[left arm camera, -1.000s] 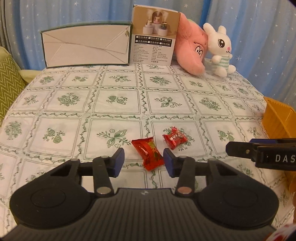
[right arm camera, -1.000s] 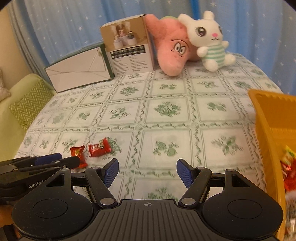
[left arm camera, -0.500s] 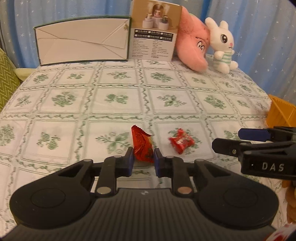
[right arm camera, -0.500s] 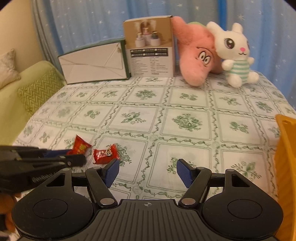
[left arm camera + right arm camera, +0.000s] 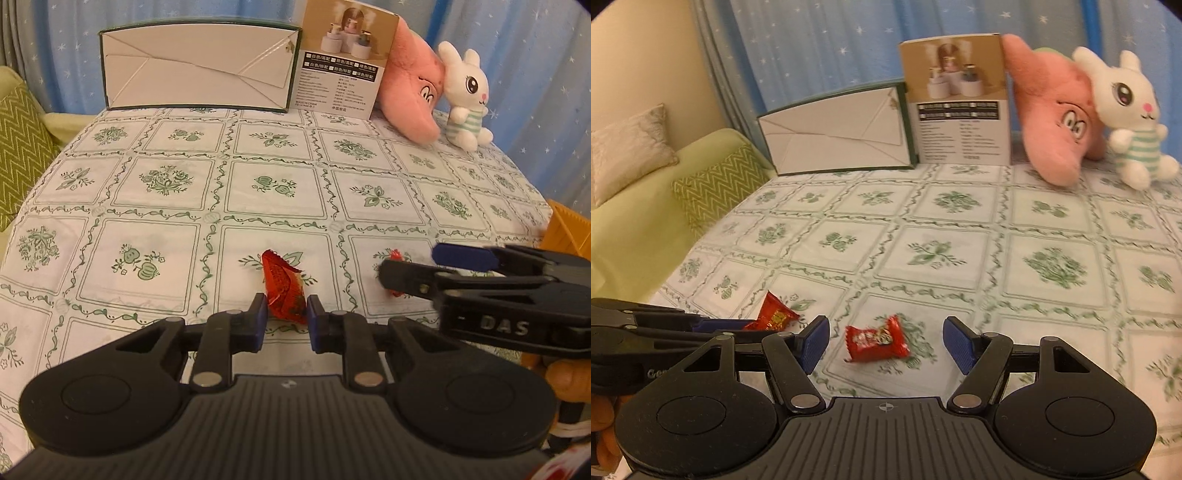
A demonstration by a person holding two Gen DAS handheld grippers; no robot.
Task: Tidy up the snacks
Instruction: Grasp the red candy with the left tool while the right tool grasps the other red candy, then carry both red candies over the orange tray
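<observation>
My left gripper (image 5: 283,317) is shut on a red snack packet (image 5: 283,288) and holds it just above the tablecloth; that packet also shows in the right wrist view (image 5: 774,317), pinched between the left gripper's fingers (image 5: 720,325). My right gripper (image 5: 884,345) is open, its jaws on either side of a second red candy packet (image 5: 877,341) lying on the cloth. In the left wrist view the right gripper (image 5: 424,267) hides most of that second packet (image 5: 396,254).
A yellow basket (image 5: 567,232) sits at the table's right edge. At the back stand a white flat box (image 5: 195,70), a product box (image 5: 343,62), a pink plush (image 5: 417,88) and a white bunny (image 5: 465,96). A sofa with a zigzag cushion (image 5: 713,188) is on the left.
My left gripper closed on the red snack packet and lifted it slightly. My right gripper moved left and down until its open jaws came around the second candy packet.
</observation>
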